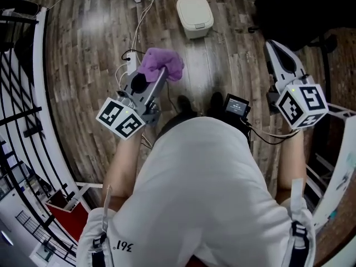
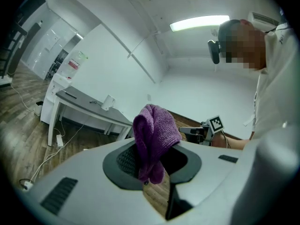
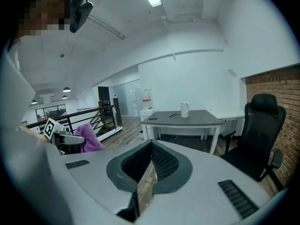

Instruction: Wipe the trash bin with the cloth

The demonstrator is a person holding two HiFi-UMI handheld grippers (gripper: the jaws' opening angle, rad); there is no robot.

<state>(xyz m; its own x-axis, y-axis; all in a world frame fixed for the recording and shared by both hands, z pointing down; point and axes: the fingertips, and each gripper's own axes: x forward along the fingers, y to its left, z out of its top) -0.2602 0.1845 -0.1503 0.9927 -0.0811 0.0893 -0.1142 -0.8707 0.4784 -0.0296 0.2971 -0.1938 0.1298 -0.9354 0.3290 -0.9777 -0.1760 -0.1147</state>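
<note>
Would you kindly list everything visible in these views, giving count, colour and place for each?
Trash bin: one, cream, on the wooden floor ahead of the person.
Cloth: one, purple, clamped in the left hand-held gripper.
Table: one, grey top with white legs, in the background.
Jug: one, white, on the table.
Office chair: one, black, beside the brick wall.
Railing: one, black bars, at the person's left.
Shoes: two, black, on the floor.
Left hand-held gripper: one, grey, shut on the cloth.
Right hand-held gripper: one, grey, shut and empty.
</note>
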